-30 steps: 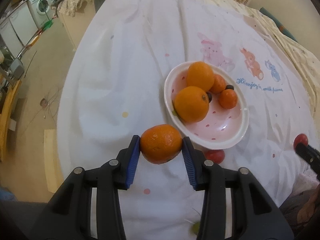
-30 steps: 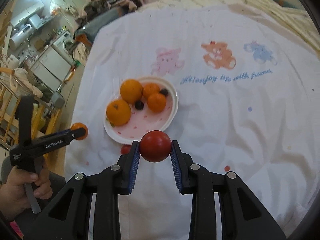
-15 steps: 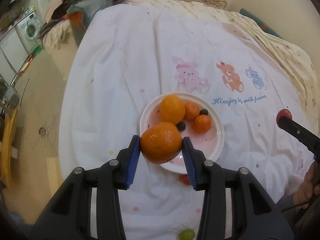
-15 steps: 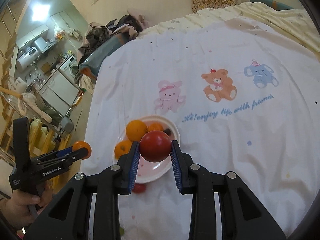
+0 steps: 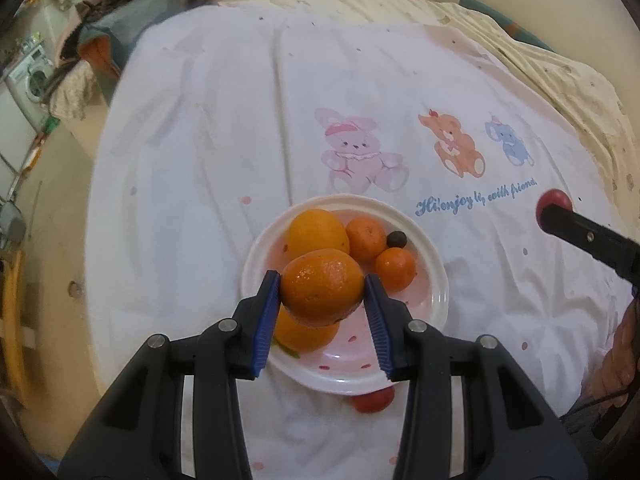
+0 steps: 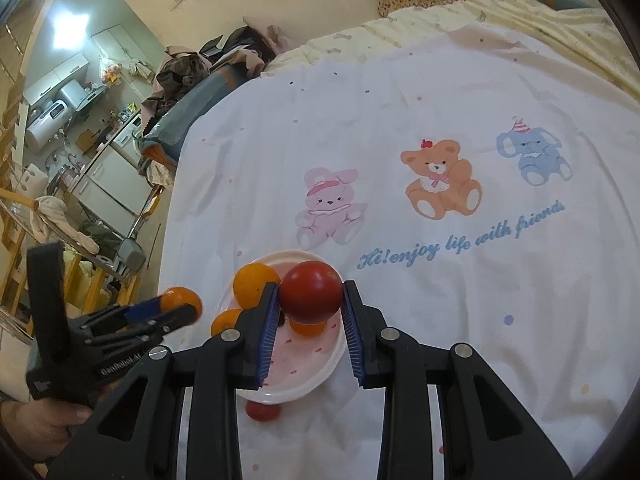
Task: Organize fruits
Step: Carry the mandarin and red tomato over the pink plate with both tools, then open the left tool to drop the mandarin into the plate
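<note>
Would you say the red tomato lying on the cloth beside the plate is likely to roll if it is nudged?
Probably: the tomato looks round and smooth. The plate rim beside it may block it that way. The cloth looks soft, which might slow it.

A red fruit (kind unclear) lies half-hidden behind the plate.

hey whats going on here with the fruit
A person holds a gripper in each hand over a bed sheet. The left gripper is shut on an orange above the pink-spotted plate, which already holds several oranges. The right gripper is shut on a red tomato. Another red fruit lies on the sheet by the plate's near rim.
</note>
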### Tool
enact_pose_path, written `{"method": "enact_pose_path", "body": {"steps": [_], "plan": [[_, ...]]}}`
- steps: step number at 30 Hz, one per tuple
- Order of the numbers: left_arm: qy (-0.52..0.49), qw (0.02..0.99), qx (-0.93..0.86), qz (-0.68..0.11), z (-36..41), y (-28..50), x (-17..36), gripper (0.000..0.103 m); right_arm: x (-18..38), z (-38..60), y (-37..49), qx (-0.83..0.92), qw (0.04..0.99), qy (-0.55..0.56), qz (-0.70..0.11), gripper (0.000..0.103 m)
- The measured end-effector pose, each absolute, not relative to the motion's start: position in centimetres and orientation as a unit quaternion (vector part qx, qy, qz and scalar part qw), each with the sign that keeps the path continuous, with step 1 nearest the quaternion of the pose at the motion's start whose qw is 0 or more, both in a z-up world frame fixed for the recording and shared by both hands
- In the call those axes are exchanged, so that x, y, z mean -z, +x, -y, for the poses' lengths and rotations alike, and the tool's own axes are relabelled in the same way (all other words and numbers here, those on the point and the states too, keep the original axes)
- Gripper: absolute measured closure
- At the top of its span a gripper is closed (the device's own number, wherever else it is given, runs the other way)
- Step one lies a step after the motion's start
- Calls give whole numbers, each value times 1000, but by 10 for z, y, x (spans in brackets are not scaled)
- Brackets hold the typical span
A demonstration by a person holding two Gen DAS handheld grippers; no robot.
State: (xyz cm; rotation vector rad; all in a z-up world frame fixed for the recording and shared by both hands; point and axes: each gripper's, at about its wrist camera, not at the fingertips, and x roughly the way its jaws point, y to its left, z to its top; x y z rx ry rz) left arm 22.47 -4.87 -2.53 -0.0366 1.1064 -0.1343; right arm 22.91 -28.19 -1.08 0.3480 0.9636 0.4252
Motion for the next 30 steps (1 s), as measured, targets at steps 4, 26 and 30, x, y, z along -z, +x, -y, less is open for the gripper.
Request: {"method": "enact_pose_path", "body": {"steps": [4,26,30], "plan": [[-43,836,69,-543,45,230,42,65,20,278,240,-214,839,177,-467,70],[-24,806,124,-578,75,235,79,64,73,267,274,-205,798,189,-534,70],[-26,804,125,-581,75,235,79,64,84,264,274,-205,787,188,-550,70]]}}
